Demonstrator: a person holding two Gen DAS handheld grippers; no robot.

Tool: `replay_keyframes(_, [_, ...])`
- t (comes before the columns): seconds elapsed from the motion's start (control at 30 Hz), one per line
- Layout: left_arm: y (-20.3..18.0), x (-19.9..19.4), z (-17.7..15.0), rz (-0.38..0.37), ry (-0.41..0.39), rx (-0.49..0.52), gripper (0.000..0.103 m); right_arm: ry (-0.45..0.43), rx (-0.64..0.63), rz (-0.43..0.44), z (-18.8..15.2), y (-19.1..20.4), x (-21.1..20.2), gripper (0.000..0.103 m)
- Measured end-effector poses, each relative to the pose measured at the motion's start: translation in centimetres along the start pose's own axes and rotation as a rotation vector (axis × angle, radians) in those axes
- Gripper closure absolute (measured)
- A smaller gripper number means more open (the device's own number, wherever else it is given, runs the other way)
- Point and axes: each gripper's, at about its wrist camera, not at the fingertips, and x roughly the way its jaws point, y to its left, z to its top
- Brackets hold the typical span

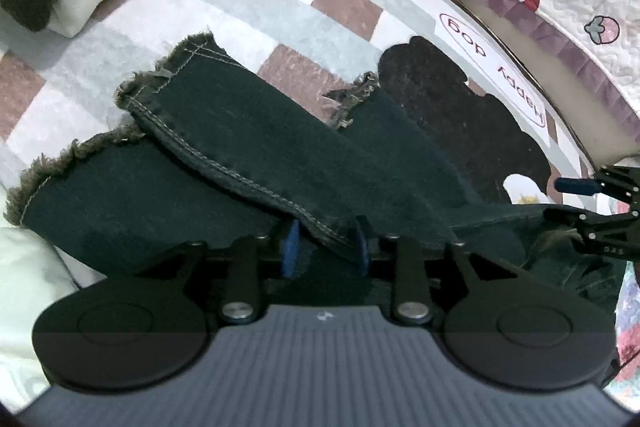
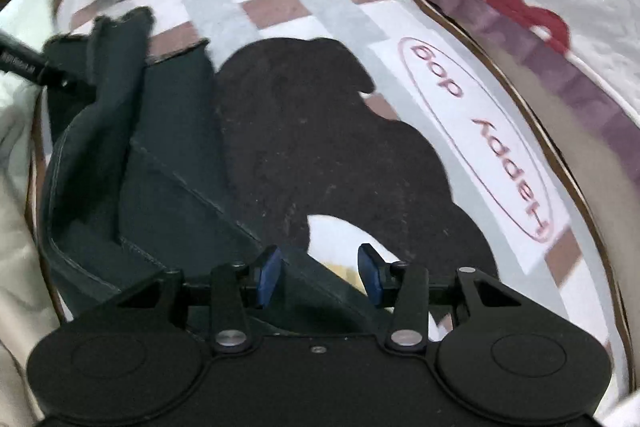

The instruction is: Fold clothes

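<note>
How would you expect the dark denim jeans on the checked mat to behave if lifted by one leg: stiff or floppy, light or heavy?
The jeans would probably droop: the legs already lie creased and overlapped. The thick stitched seams suggest some weight. The frayed hems could snag on the left gripper.

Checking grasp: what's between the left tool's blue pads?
Left wrist view: a stitched fold of the dark jeans lies between the left tool pads; contact unclear.
</note>
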Motion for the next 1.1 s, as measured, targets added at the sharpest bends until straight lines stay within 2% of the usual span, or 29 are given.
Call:
replay_keyframes(0.13, [-0.2, 0.1, 0.0, 0.001, 0.003, 0.009, 0.070, -0.026, -0.022, 0.073, 0.0, 0.2, 0.4, 0.055])
replay_keyframes(0.27, [0.0, 0.1, 0.2, -0.021, 0.011, -0.010, 0.062, -0.005, -0.030, 0.165, 0.0, 1.0, 0.9, 0.055])
replay_keyframes(0.33, [0.1, 0.1, 0.3, -0.025, 0.015, -0.016, 0.061, 0.021, -0.055, 0.171, -0.1, 1.5, 1.3, 0.054])
replay_keyframes(0.47, [0.3, 0.2, 0.5, -0.045, 0.022, -0.048, 0.055, 0.058, -0.085, 0.109, 0.1, 1.6, 2.9, 0.044])
replay_keyframes(0.57, [0.7, 0.3, 0.6, -0.087, 0.014, -0.084, 0.043, 0.081, 0.022, 0.123, 0.0, 0.3, 4.3, 0.040])
replay_keyframes(0.6, [0.8, 0.5, 0.6, -0.108, 0.005, -0.094, 0.035, 0.088, 0.059, 0.128, 0.0, -0.1, 4.7, 0.037])
replay_keyframes(0.67, [0.5, 0.9, 0.6, -0.116, -0.003, -0.086, 0.032, 0.087, 0.128, 0.151, 0.0, -1.0, 5.2, 0.033])
replay_keyframes(0.7, [0.2, 1.1, 0.6, -0.111, -0.009, -0.068, 0.034, 0.083, 0.164, 0.170, 0.0, -1.5, 5.2, 0.032])
replay_keyframes(0.73, [-0.2, 1.1, 0.6, -0.097, -0.020, -0.040, 0.042, 0.077, 0.211, 0.190, -0.2, -1.9, 5.2, 0.032])
replay_keyframes(0.77, [-0.7, 1.1, 0.4, -0.071, -0.032, -0.004, 0.055, 0.071, 0.214, 0.190, -0.3, -1.6, 5.0, 0.038])
replay_keyframes(0.8, [-1.1, 1.0, 0.3, -0.038, -0.043, 0.037, 0.088, 0.065, 0.208, 0.186, -0.4, -1.2, 4.8, 0.057])
replay_keyframes(0.83, [-1.4, 0.9, 0.3, -0.018, -0.052, 0.067, 0.093, 0.065, 0.168, 0.150, -0.4, 0.1, 4.6, 0.066])
replay_keyframes(0.87, [-1.6, 0.7, 0.2, -0.010, -0.061, 0.086, 0.094, 0.066, 0.122, 0.108, -0.3, 1.5, 4.3, 0.079])
replay_keyframes(0.9, [-1.8, 0.4, 0.3, -0.008, -0.072, 0.100, 0.096, 0.068, 0.076, 0.066, -0.3, 3.0, 4.0, 0.086])
replay_keyframes(1.0, [-2.4, -0.9, 0.4, -0.002, -0.126, 0.140, 0.099, 0.033, -0.025, -0.069, -0.3, 6.3, 3.0, 0.095])
replay_keyframes(1.1, [-3.4, -2.9, 0.2, 0.014, -0.215, 0.214, 0.099, -0.081, 0.074, -0.124, -0.4, 5.6, 0.9, 0.097])
